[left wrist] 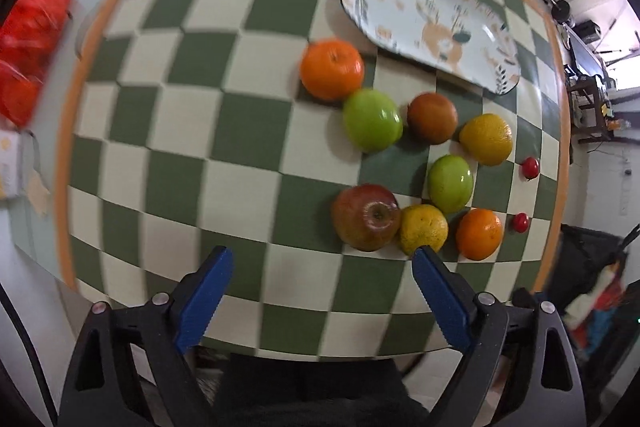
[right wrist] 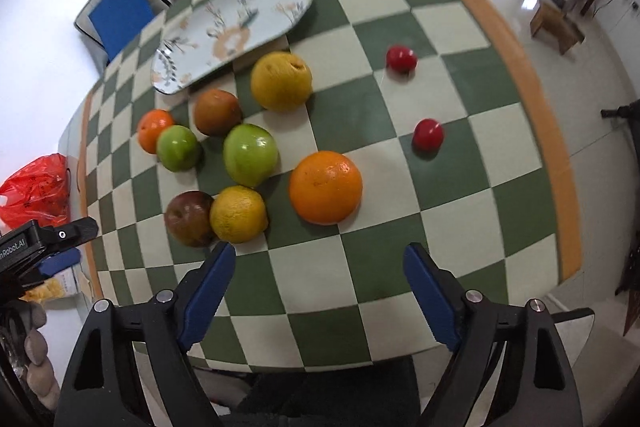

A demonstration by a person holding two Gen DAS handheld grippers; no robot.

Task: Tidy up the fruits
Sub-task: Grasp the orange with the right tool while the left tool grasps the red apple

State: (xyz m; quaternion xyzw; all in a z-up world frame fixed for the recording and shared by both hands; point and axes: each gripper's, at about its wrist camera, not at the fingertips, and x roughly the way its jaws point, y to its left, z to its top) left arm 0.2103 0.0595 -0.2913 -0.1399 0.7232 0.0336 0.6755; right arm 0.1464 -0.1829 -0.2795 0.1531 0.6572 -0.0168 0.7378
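Overhead, left tool [left wrist: 322,259] and right tool [right wrist: 318,257] (both spread, gripping nothing) above 10 fruits beside plate [right wrist: 240,27].

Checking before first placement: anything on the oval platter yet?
No. The oval platter shows only its printed floral pattern; all the fruit sits on the checkered cloth beside it. Whatever lies under the platter is hidden.

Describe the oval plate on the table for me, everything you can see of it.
The oval plate is a long, shallow, glossy dish, ceramic by the look, white with orange flowers and dark leaf sprigs and a thin dark rim. It lies flat on the checkered tablecloth, beyond the fruit, and holds nothing. The nearest fruits, a yellow citrus and a brownish one, sit just short of its near edge; contact is unclear.
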